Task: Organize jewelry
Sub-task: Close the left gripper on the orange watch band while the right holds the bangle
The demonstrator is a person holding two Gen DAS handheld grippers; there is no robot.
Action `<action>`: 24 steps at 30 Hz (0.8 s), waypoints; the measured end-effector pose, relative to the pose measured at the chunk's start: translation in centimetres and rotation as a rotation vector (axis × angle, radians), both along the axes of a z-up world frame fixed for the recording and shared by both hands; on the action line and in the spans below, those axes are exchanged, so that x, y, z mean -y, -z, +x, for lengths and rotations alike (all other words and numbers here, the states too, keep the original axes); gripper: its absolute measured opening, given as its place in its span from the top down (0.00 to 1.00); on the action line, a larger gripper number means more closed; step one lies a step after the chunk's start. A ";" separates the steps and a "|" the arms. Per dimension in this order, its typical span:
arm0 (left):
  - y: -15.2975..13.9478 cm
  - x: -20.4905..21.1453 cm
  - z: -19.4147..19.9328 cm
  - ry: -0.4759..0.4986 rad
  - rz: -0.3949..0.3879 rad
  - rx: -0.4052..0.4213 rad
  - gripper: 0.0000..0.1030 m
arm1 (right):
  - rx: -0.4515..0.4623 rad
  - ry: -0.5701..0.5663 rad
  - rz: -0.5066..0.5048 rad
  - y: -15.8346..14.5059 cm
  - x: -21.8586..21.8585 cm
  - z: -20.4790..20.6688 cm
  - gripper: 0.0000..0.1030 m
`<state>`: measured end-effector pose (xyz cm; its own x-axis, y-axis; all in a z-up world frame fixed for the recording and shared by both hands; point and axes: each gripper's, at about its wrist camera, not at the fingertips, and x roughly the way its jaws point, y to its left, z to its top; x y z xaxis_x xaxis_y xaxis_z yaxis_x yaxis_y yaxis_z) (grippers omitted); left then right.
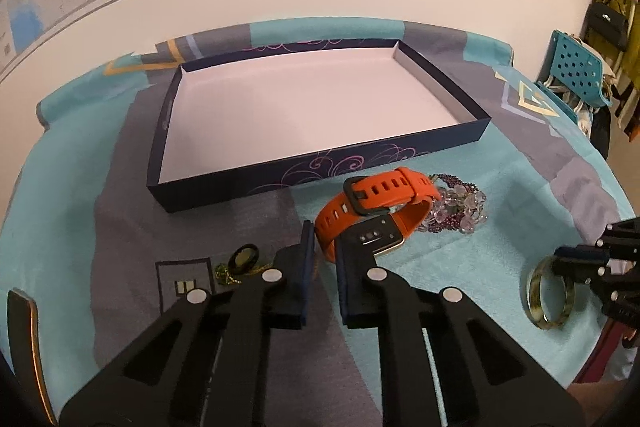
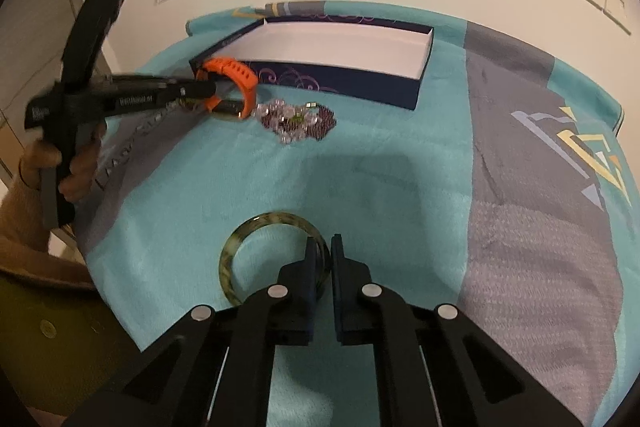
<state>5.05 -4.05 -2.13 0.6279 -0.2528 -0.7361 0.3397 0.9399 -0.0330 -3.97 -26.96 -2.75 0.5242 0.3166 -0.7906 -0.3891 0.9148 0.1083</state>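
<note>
On the teal cloth just in front of the navy box (image 1: 400, 155), still bare inside: left gripper (image 1: 325, 247) pinches the orange watch (image 1: 372, 205) by its strap near the case; right gripper (image 2: 323, 247) is clamped across the green bangle's (image 2: 240, 239) rim. Bead bracelets (image 2: 298, 121) lie touching the watch. Advice: lift the watch straight up so the beads don't drag, clear the box wall, set down flat.
</note>
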 end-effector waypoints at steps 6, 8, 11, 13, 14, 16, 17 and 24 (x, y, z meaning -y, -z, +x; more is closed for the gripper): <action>-0.2 0.2 0.2 0.031 0.006 0.000 0.88 | 0.019 0.021 0.063 -1.0 0.6 1.0 0.94; -0.4 0.4 0.2 0.038 0.026 0.021 0.87 | 0.021 0.017 0.068 -1.1 0.4 1.4 0.95; -0.6 0.7 0.3 0.064 0.042 0.036 0.74 | 0.006 0.012 0.057 -0.7 0.1 2.0 0.94; -0.5 0.8 0.5 0.071 0.062 0.048 0.73 | 0.000 0.015 0.030 -0.3 -0.1 2.3 0.95; -0.4 0.9 0.7 0.079 0.062 0.038 0.75 | 0.000 0.013 0.025 -0.2 -0.2 2.2 0.93; -0.2 0.9 1.0 0.085 0.059 0.022 0.86 | -0.005 0.011 0.016 0.0 -0.3 2.4 0.89; 0.0 0.9 1.0 0.083 0.064 0.016 0.91 | -0.007 0.008 0.005 0.0 -0.4 2.4 0.84; 0.0 0.8 1.3 0.079 0.033 -0.018 0.94 | 0.005 -0.011 -0.027 0.5 -0.9 2.4 0.95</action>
